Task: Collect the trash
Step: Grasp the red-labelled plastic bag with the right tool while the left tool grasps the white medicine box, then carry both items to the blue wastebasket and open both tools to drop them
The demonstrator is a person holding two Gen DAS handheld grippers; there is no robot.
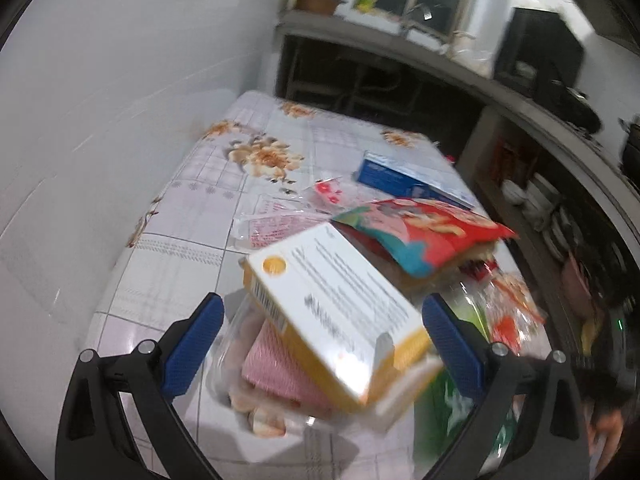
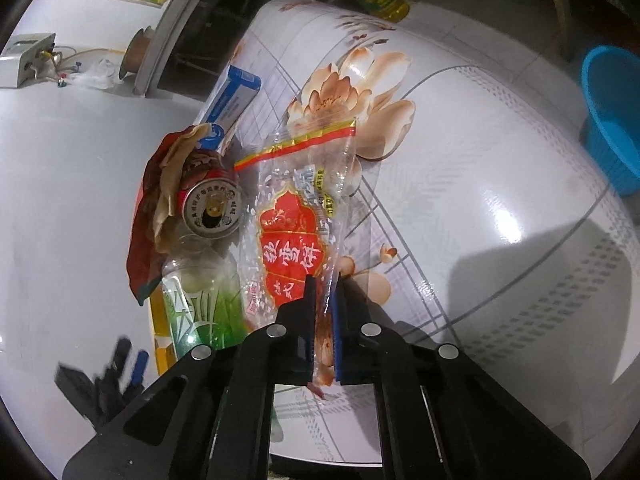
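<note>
In the left wrist view my left gripper [image 1: 323,300] stands open, its blue pads [image 1: 196,344] wide on either side of a yellow and white carton [image 1: 336,308]. The carton lies tilted on a clear tray of pink items [image 1: 256,376], and neither pad touches it. Behind it lie a red snack bag [image 1: 420,236] and a blue box [image 1: 404,178]. In the right wrist view my right gripper [image 2: 324,280] is shut on the near edge of a clear wrapper with a red label [image 2: 292,240]. To the wrapper's left sit a red can [image 2: 212,208] and a green-labelled bottle [image 2: 200,304].
The trash lies on a table with a glossy floral cloth [image 2: 480,160] set against a white wall [image 1: 100,100]. A blue basin [image 2: 612,116] stands on the floor beyond the table's right side. A dark counter with shelves of bowls [image 1: 532,196] runs behind.
</note>
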